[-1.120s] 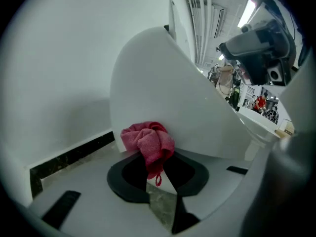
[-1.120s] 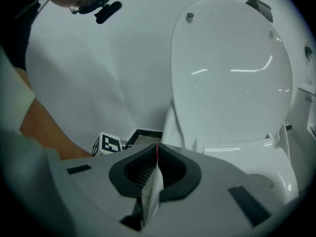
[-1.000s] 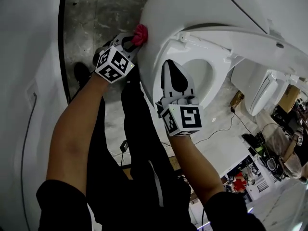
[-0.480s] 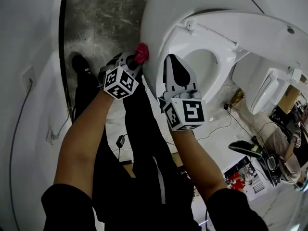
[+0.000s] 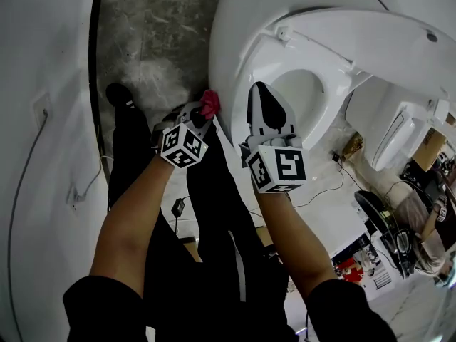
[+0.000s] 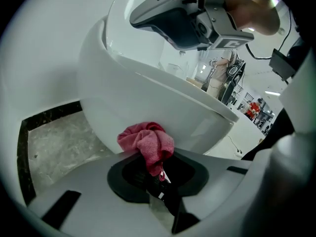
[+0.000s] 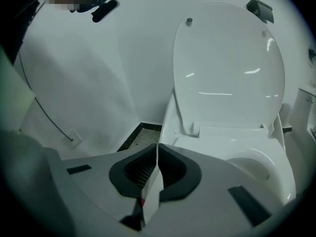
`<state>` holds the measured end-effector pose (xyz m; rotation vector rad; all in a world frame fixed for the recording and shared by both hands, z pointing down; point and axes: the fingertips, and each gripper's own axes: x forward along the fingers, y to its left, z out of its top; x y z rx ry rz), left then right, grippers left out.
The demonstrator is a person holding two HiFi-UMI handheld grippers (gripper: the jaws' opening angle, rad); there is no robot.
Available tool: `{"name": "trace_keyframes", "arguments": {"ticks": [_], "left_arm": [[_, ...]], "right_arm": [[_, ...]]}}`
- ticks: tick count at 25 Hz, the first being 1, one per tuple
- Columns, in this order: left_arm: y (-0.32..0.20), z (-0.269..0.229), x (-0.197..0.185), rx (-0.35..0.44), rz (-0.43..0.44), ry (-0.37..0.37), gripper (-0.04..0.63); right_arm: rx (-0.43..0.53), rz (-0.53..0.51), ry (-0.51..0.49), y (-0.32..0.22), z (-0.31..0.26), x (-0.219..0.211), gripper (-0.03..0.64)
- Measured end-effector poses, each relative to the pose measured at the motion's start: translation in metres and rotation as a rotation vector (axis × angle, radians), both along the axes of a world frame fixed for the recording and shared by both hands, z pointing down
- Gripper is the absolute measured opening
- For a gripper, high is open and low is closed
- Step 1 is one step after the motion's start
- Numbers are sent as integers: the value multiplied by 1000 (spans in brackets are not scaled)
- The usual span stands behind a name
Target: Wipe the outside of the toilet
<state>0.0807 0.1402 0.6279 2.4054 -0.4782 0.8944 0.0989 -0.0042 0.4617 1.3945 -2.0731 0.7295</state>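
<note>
Left gripper [image 6: 156, 171]: jaws clamped on pink cloth [image 6: 146, 142], which is pressed against the toilet [image 6: 148, 90] bowl's outer wall. Right gripper [image 7: 157, 154]: jaws together, empty, near the front rim.

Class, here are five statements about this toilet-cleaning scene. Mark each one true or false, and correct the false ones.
1. The left gripper is shut on a pink cloth. True.
2. The pink cloth lies inside the toilet bowl. False: it is at the bowl's outer wall.
3. The right gripper grips a brush. False: its jaws are together with nothing between them.
4. The toilet lid is raised. True.
5. The right gripper is beneath the bowl. False: it is above the rim.
</note>
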Motion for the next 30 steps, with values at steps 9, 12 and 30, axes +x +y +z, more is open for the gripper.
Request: {"name": "trace_keyframes", "arguments": {"ticks": [9,12,30], "left_arm": [[50,-9,15,-100,31,21,86],[72,-12,21,-135,106,44,87],[-198,14,-102,39,-112,-59,87]], "right_arm": [[1,26,-8,-7,-1,4,37],[-2,31,-10,-11,0,4,37],[30,-70,-72,-62,-30,-26,37]]}}
